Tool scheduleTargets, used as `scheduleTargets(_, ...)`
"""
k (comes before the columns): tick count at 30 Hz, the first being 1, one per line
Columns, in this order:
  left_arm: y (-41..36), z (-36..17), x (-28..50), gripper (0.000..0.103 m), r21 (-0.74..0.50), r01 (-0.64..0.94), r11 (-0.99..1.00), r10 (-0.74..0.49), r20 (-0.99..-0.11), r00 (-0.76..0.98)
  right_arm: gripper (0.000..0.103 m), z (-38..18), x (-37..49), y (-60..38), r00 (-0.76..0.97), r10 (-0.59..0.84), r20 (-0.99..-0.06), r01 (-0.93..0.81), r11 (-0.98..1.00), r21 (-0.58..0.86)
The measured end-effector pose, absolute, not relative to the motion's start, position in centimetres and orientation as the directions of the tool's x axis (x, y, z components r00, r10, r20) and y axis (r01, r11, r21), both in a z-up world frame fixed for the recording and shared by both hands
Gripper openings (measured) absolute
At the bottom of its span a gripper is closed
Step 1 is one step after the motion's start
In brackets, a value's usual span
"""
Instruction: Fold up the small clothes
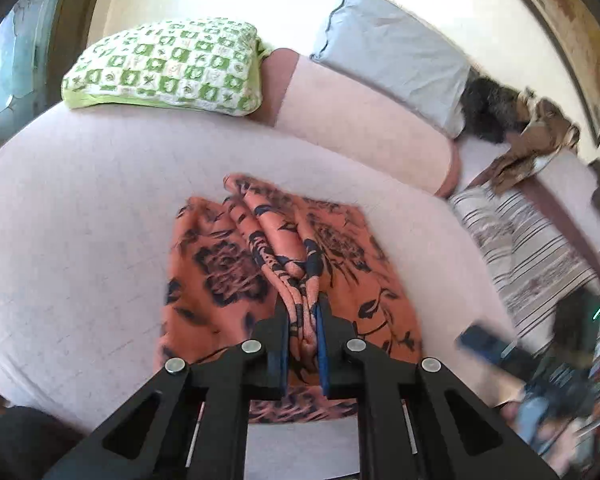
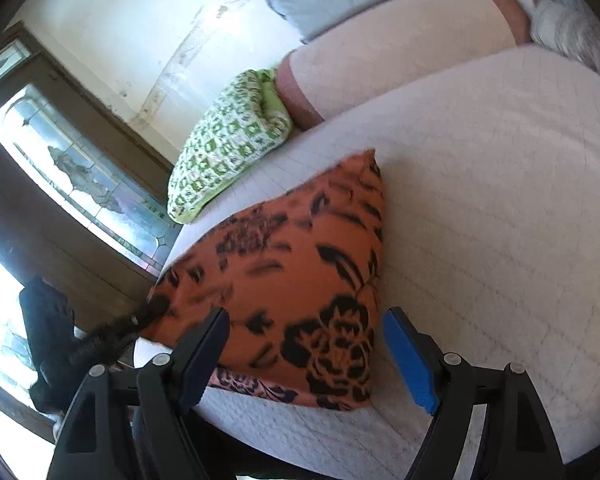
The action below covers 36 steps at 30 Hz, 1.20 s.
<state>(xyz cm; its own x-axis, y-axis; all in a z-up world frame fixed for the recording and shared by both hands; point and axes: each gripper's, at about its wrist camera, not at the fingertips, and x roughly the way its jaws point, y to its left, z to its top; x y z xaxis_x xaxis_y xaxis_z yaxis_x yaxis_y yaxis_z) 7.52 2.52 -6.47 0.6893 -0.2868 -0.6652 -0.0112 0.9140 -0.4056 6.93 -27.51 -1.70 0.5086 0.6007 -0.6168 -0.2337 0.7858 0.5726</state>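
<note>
Left gripper (image 1: 303, 316) was clamped on a bunched ridge of the orange cloth (image 1: 228, 272), pinching several layers at once, likely so the near edge could be lifted and carried over as one fold. The cloth lay on the bed (image 1: 80, 208), rest of it flat, near edge close to the mattress rim. Right gripper (image 2: 306, 356) was wide open and empty, its jaws straddling the cloth's near corner (image 2: 340, 384) without touching; probably staged to take that corner next.
</note>
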Motion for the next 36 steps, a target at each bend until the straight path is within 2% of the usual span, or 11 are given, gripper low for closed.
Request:
scheduleTargets(3, 4.0, -14.8, 9.8, 0.012, -0.506, -0.186, 0.842, -0.361, -0.786, 0.501, 0.084, -0.5, 8.3, -25.2, 0.481, 0.601, -0.639, -0.287, 0.796, 0.532)
scheduleTargets(4, 5.0, -16.4, 9.6, 0.013, -0.582, -0.215, 0.784, -0.414, -0.749, 0.518, 0.084, -0.1, 8.8, -24.1, 0.469, 0.591, -0.656, -0.305, 0.806, 0.507)
scheduleTargets(9, 4.7, -15.2, 9.9, 0.014, -0.57, -0.18, 0.802, -0.403, -0.738, 0.541, 0.085, 1.5, 12.1, -17.5, 0.377, 0.527, -0.761, -0.421, 0.83, 0.366)
scheduleTargets(13, 5.2, -14.4, 9.4, 0.014, -0.558, -0.168, 0.813, -0.391, -0.736, 0.553, 0.088, 1.4, 16.8, -8.5, 0.299, 0.388, -0.872, -0.499, 0.842, 0.204)
scheduleTargets(20, 3.3, -14.8, 10.0, 0.014, -0.497, -0.13, 0.858, -0.348, -0.749, 0.564, 0.087, -6.7, 22.6, 1.5, 0.077, 0.152, -0.985, -0.467, 0.879, 0.099)
scheduleTargets(21, 3.0, -14.6, 10.1, 0.014, -0.485, -0.12, 0.867, -0.341, -0.749, 0.568, 0.085, -8.3, 23.0, 1.6, 0.051, 0.118, -0.992, -0.451, 0.889, 0.083)
scheduleTargets(22, 2.8, -14.5, 10.1, 0.014, -0.474, -0.113, 0.873, -0.333, -0.75, 0.572, 0.064, -8.6, 23.2, 1.4, 0.067, 0.09, -0.994, -0.444, 0.894, 0.051)
scheduleTargets(23, 2.6, -14.3, 10.0, 0.014, -0.464, -0.104, 0.88, -0.324, -0.746, 0.582, 0.05, -8.5, 23.3, 1.1, 0.084, 0.081, -0.993, -0.439, 0.898, 0.036)
scheduleTargets(26, 2.4, -12.5, 9.4, 0.013, -0.42, -0.077, 0.904, -0.28, -0.72, 0.634, 0.025, -6.5, 23.9, -1.4, 0.072, 0.208, -0.976, -0.393, 0.905, 0.164)
scheduleTargets(32, 1.7, -7.8, 6.3, 0.013, -0.327, -0.031, 0.945, -0.194, -0.63, 0.752, 0.024, -1.4, 22.5, -4.5, 0.112, 0.468, -0.876, -0.374, 0.837, 0.399)
scheduleTargets(36, 2.8, -11.1, 7.4, 0.013, -0.342, -0.133, 0.93, -0.172, -0.727, 0.664, 0.029, -4.7, 22.4, -3.0, 0.06, 0.501, -0.863, -0.37, 0.814, 0.447)
